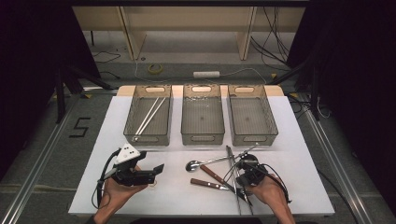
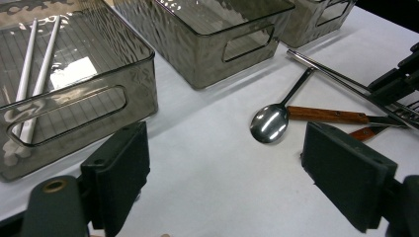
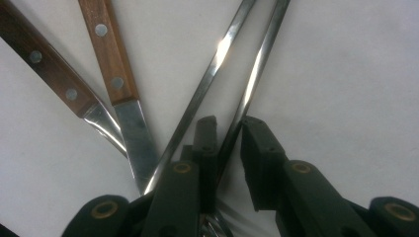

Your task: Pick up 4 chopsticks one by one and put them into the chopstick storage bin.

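Right gripper [image 3: 230, 128] astride metal chopstick [image 3: 252, 74], rivets on wooden handles [image 3: 109, 59]

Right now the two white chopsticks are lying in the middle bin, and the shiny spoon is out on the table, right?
Not quite. The white chopsticks lie in the left bin, not the middle bin, which has nothing in it. The high view shows this plainly. The shiny spoon is indeed out on the table.

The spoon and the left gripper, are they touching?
Apart. The left gripper view shows bare white table between the spoon and the left gripper, whose jaws stand wide open.
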{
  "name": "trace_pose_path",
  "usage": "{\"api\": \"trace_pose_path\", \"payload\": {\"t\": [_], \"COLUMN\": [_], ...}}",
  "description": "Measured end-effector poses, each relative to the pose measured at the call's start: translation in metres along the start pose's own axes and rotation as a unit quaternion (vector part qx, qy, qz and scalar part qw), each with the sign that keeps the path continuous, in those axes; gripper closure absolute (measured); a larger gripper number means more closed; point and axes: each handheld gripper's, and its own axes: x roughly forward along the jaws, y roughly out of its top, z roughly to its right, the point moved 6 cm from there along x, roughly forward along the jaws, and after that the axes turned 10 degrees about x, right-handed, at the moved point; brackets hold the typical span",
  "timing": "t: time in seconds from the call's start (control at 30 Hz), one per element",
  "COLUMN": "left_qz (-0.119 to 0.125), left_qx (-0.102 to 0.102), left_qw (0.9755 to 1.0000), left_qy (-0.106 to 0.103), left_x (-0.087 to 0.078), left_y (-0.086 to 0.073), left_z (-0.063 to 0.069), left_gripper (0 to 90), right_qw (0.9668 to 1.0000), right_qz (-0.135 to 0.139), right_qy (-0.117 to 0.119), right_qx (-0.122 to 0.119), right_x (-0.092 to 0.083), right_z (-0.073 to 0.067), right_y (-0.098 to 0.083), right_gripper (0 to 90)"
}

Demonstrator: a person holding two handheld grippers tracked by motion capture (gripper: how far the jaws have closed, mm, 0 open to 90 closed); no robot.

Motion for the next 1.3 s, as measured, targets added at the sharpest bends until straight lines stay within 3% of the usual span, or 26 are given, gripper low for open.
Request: {"api": "trace_pose_path", "payload": {"t": [0.23, 0.57, 1.3], "left_qz": [-0.002, -0.002, -0.002], "left_qx": [0.002, 0.002, -0.001], "left_qw": [1.0, 1.0, 1.0], "left_qy": [-0.001, -0.003, -0.007], "left_x": [0.0003, 0.0004, 0.001], "left_y": [-0.0003, -0.0001, -0.0002], "left_z": [0.0, 0.0002, 0.0007], "left_gripper": [18.0, 18.0, 18.0], "right_qw": [0.9998, 0.9997, 0.9996], "right_qz": [0.001, 0.004, 0.014], "right_qy": [0.016, 0.021, 0.017], "right_qx": [0.01, 0.014, 0.018], "right_x": [-0.0018, -0.0024, -0.0068], "right_z": [-0.0005, -0.0026, -0.0032], "right_y": [-0.001, -0.0003, 0.0016], "right_gripper": [80.7, 82.7, 86.2]}}
